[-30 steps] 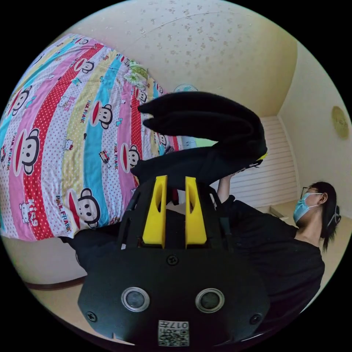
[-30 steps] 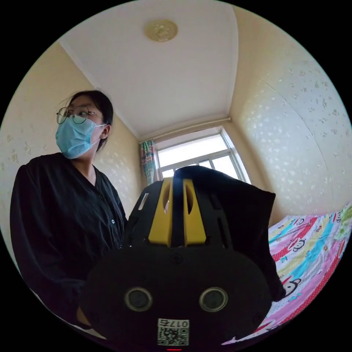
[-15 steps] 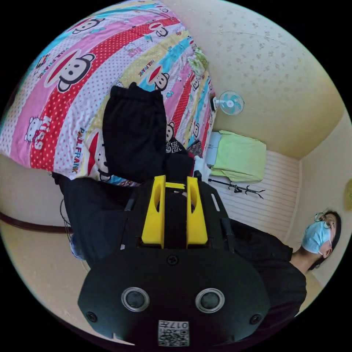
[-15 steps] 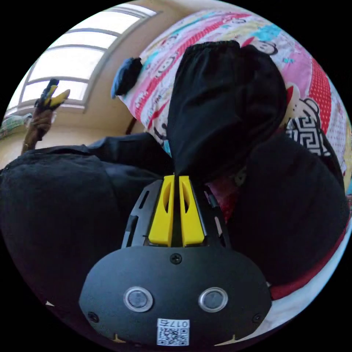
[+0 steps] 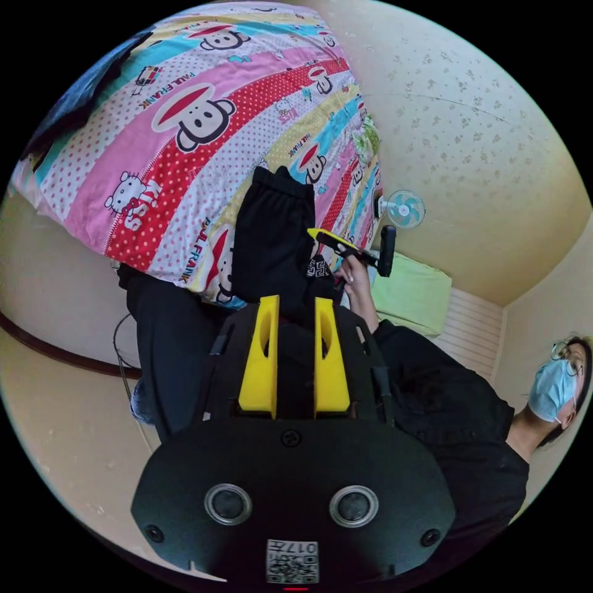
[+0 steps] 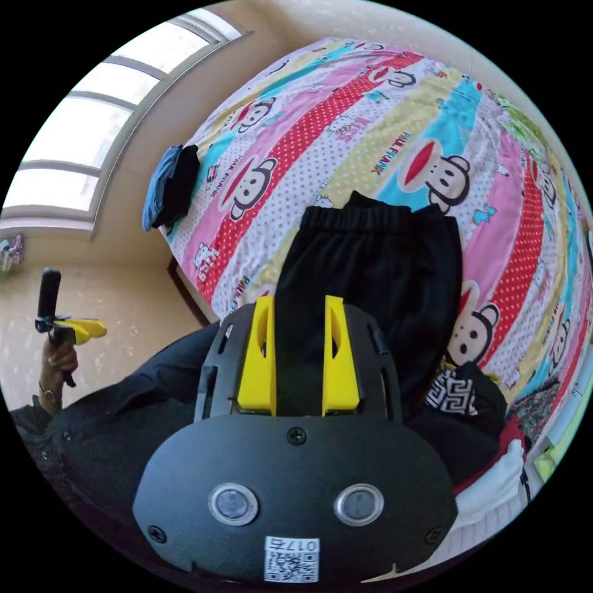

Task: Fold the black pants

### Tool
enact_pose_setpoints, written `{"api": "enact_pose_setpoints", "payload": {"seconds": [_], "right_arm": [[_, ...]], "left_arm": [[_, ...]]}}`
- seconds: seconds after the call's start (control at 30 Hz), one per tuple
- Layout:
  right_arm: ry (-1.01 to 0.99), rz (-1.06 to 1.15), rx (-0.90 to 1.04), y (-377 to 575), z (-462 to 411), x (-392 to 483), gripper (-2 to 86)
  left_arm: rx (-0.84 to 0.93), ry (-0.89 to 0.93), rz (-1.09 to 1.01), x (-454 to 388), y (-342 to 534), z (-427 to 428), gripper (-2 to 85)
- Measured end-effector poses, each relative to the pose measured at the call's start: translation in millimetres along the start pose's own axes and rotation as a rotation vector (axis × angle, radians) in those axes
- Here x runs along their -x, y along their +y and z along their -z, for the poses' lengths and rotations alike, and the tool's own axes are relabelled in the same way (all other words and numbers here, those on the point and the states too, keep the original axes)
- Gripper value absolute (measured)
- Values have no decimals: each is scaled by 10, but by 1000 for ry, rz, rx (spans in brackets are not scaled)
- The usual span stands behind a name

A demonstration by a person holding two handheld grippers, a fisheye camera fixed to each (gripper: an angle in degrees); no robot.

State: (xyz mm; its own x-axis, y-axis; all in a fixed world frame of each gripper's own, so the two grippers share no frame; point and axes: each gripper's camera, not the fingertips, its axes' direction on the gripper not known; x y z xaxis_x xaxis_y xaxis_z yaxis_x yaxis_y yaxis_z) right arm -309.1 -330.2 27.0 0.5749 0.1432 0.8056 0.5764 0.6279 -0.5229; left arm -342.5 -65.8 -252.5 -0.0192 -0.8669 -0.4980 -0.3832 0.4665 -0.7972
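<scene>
The black pants (image 6: 377, 265) lie folded flat on the striped cartoon bedspread (image 6: 346, 123), elastic waistband at the far end. My right gripper (image 6: 299, 302) hovers over their near end, jaws open with no cloth pinched. In the left gripper view the pants (image 5: 272, 241) lie near the bed's edge, and my left gripper (image 5: 295, 302) is drawn back from them, jaws apart and holding nothing. The right gripper (image 5: 346, 244) appears there in a hand beside the pants. The left gripper (image 6: 83, 328) shows far left in the right gripper view, held up empty.
A blue and dark bundle of clothes (image 6: 170, 185) lies at the bed's far corner by the window. A black-and-white patterned garment (image 6: 454, 395) sits by the pants' near end. A fan (image 5: 401, 209) and a green cloth (image 5: 414, 290) stand by the wall. The person (image 5: 457, 420) stands close.
The pants went from hanging in the air between both grippers to lying on the bed. The right jaws opened and let go, and both grippers drew back from the cloth.
</scene>
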Motion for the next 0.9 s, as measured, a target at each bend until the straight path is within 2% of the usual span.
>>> {"api": "enact_pose_setpoints", "payload": {"seconds": [0.07,0.13,0.27,0.43,0.57,0.63,0.7,0.77,0.83,0.9], "right_arm": [[-42,-32,92,-476,-696,130,160],[35,-130,173,-855,-1554,208,168],[222,-292,59,-967,-2132,377,137],[468,-36,75,-823,-2541,1058,62],[490,-19,-89,-436,-1961,1304,37],[465,1,-302,59,-1273,1521,29],[452,47,-415,438,-747,1718,22],[373,116,-496,777,-286,1856,18],[125,169,-641,1189,327,1934,15],[19,259,-745,1464,721,2102,13]], "left_arm": [[7,0,25,114,-18,26,90],[42,15,58,246,-48,7,90],[76,30,93,465,-118,-6,89],[174,47,95,602,-318,-225,88],[228,-1,9,349,-457,-450,87],[245,-53,-57,160,-471,-568,89],[257,-151,-143,-103,-438,-750,98],[257,-205,-199,-290,-389,-891,108],[257,-226,-251,-462,-340,-1013,117],[221,-260,-303,-687,-261,-1087,128]]}}
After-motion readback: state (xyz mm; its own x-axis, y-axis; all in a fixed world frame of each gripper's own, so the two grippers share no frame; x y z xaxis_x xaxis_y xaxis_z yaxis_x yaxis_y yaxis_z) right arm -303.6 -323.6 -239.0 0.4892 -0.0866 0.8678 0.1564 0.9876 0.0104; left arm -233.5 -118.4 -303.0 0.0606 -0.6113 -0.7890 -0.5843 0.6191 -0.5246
